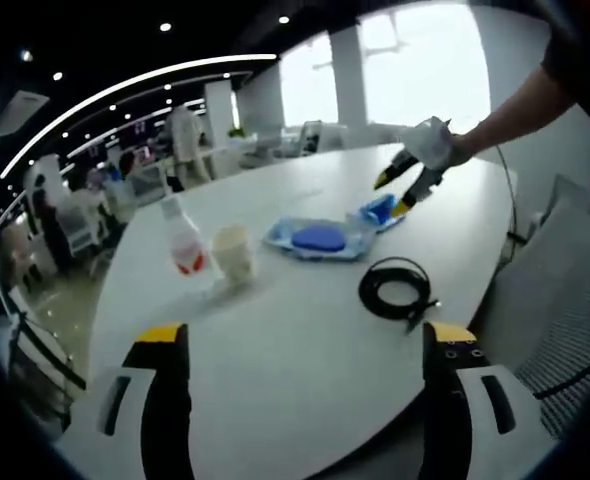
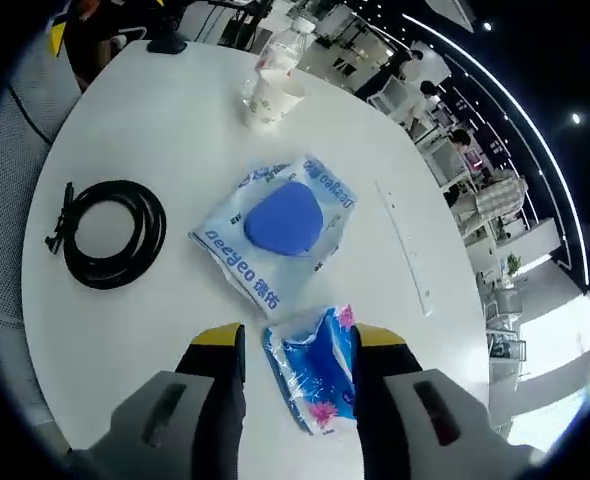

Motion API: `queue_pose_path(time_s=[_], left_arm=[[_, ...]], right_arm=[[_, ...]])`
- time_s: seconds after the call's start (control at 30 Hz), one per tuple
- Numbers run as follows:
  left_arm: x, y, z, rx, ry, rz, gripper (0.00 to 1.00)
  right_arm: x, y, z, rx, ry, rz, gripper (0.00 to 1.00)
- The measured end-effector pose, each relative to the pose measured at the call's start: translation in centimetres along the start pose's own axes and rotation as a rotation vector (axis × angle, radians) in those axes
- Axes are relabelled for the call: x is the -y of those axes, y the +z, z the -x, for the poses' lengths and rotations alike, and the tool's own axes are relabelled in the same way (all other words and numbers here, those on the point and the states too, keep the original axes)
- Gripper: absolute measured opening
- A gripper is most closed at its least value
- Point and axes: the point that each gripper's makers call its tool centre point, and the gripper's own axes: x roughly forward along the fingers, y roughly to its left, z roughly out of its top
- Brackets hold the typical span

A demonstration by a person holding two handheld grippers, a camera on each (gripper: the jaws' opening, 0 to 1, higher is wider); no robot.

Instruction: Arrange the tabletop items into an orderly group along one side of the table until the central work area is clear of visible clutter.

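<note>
On the white table (image 1: 275,380) stand a clear bottle (image 1: 183,243) with a red label and a paper cup (image 1: 232,252). To their right lie a large blue tissue pack (image 1: 320,238), a small blue packet (image 1: 378,210) and a coiled black cable (image 1: 397,285). My left gripper (image 1: 305,345) is open over bare table at the near edge. A gloved hand holds my right gripper (image 1: 397,192) over the small packet. In the right gripper view, my right gripper (image 2: 300,340) is open, its jaws on either side of the small packet (image 2: 315,375), below the tissue pack (image 2: 280,225), the cable (image 2: 110,232) and the cup (image 2: 270,100).
A grey mesh chair (image 1: 565,300) stands close to the table's right edge. Beyond the far edge are more desks, chairs and people (image 1: 185,140). A thin seam (image 2: 400,240) runs across the tabletop. Bare table lies in front of my left gripper.
</note>
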Motion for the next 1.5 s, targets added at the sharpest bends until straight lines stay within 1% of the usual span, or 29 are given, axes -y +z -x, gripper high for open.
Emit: queue_pose_path(time_s=[0.17, 0.37, 0.43, 0.47, 0.5, 0.6, 0.67, 0.8, 0.87, 1.0, 1.1, 1.17, 1.27, 1.4, 1.47, 1.5], left_arm=[[0.4, 0.1, 0.0, 0.002, -0.018, -0.011, 0.93], [0.6, 0.2, -0.1, 0.004, -0.031, -0.017, 0.93], [0.7, 0.4, -0.1, 0.016, -0.039, -0.018, 0.89], [1.0, 0.6, -0.1, 0.031, -0.057, -0.019, 0.88], [1.2, 0.7, -0.1, 0.029, -0.067, -0.028, 0.88], [1.4, 0.6, -0.1, 0.024, -0.073, -0.039, 0.89], [1.6, 0.6, -0.1, 0.018, -0.08, -0.045, 0.9], [1.5, 0.5, -0.2, 0.013, -0.082, -0.03, 0.93], [1.5, 0.4, -0.2, 0.01, -0.082, -0.032, 0.93], [1.5, 0.4, -0.2, 0.009, -0.083, -0.026, 0.94], [1.5, 0.4, -0.2, 0.009, -0.085, -0.024, 0.94], [1.6, 0.4, -0.2, 0.008, -0.089, -0.024, 0.94], [1.6, 0.4, -0.2, 0.008, -0.09, -0.024, 0.95], [1.6, 0.4, -0.3, 0.007, -0.09, -0.026, 0.95], [1.3, 0.5, -0.4, 0.009, -0.084, -0.028, 0.95], [1.3, 0.5, -0.4, 0.009, -0.083, -0.027, 0.96]], right_arm=[[-1.0, 0.3, 1.0, 0.015, -0.017, -0.093, 0.48], [-2.7, 0.7, 2.0, 0.024, -0.023, -0.161, 0.53], [-3.1, 0.7, 2.3, 0.026, -0.022, -0.173, 0.55], [-3.3, 0.7, 2.4, 0.026, -0.022, -0.178, 0.55], [-3.6, 0.8, 2.6, 0.028, -0.026, -0.19, 0.56], [-3.7, 0.9, 2.7, 0.031, -0.027, -0.203, 0.6], [-4.3, 1.0, 2.9, 0.039, -0.026, -0.256, 0.61], [-4.8, 1.0, 3.5, 0.05, -0.039, -0.309, 0.64], [-4.7, 1.3, 4.0, 0.07, -0.061, -0.374, 0.66], [-4.8, 1.4, 4.7, 0.09, -0.096, -0.462, 0.7], [-4.9, 1.6, 5.2, 0.106, -0.125, -0.492, 0.74], [-5.0, 1.7, 5.5, 0.114, -0.144, -0.536, 0.77], [-5.0, 1.9, 6.0, 0.134, -0.171, -0.576, 0.82], [-5.4, 2.0, 6.6, 0.15, -0.18, -0.601, 0.9], [-5.4, 2.5, 7.4, 0.192, -0.203, -0.631, 0.93], [-5.4, 2.5, 7.5, 0.199, -0.206, -0.639, 0.95]])
